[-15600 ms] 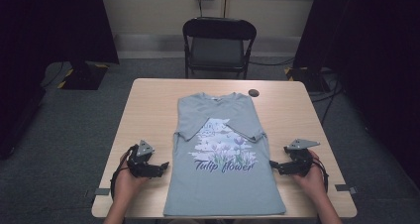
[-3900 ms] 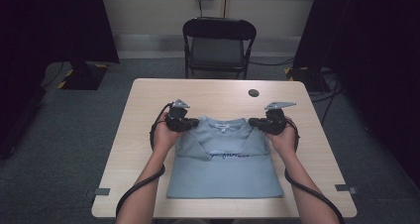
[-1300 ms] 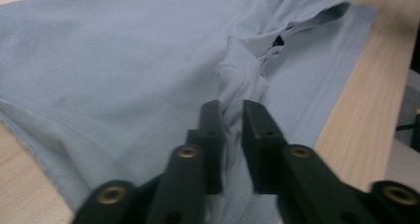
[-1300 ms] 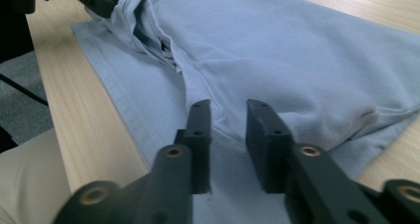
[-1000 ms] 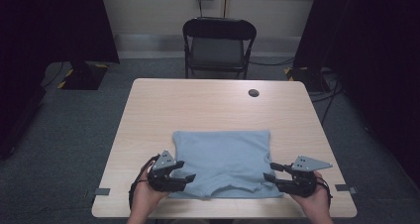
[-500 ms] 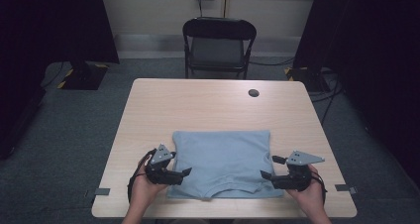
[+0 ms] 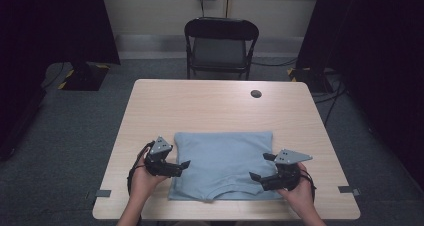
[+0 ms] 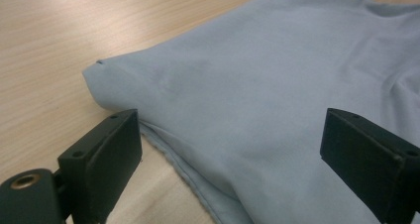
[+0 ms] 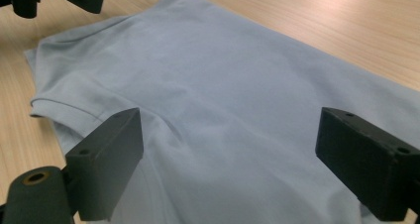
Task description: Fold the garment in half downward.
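Broadly, the wooden table (image 7: 200,101) carries a folded light-blue T-shirt (image 7: 225,163) lying flat near its front edge, well apart from the small dark disc (image 7: 256,93) near the far edge. At the shirt's left side the left gripper (image 7: 184,167) has just been opening, jaws wide, cloth beneath them ungripped. Likewise the right gripper (image 7: 260,167) at the right side has just spread, pressing nothing.
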{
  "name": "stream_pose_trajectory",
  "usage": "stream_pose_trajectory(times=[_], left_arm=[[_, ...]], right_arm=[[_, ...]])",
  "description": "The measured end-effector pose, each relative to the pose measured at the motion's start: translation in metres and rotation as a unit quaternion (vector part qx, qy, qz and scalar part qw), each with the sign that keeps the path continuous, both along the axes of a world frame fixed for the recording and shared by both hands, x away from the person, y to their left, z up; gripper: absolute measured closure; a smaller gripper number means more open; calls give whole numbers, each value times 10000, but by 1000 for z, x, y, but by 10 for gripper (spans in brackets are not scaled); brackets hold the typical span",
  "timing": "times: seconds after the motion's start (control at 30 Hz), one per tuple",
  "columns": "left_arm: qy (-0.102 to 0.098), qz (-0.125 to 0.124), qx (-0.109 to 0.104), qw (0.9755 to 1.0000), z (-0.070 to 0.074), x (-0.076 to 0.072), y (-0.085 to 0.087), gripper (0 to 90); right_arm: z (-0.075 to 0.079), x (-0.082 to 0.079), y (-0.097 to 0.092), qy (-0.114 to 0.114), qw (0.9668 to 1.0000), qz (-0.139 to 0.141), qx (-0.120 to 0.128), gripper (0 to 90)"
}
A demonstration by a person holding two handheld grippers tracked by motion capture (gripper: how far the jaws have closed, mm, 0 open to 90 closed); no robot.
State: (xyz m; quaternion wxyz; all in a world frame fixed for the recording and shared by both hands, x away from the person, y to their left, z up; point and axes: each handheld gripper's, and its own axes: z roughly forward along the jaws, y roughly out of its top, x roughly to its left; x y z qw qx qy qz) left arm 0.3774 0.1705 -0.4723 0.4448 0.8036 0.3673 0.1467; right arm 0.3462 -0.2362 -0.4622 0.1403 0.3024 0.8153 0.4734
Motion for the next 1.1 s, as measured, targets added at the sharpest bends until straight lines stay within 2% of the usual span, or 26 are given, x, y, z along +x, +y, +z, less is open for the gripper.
stream_pose_trajectory(times=[0.1, 0.33, 0.63, 1.1], left_arm=[[0, 20, 10, 10000, 2, 4, -1, 89], [145, 91, -55, 9998, 3, 15, 1, 93], [83, 176, -51, 9998, 8, 25, 4, 112], [139, 282, -50, 9995, 9, 41, 2, 113]], right_arm=[[0, 1, 5, 23, 10000, 23, 3, 102], [0, 4, 14, 60, 9999, 110, 95, 100], [1, 7, 24, 58, 9998, 189, 86, 100], [1, 7, 37, 62, 9994, 319, 88, 100]])
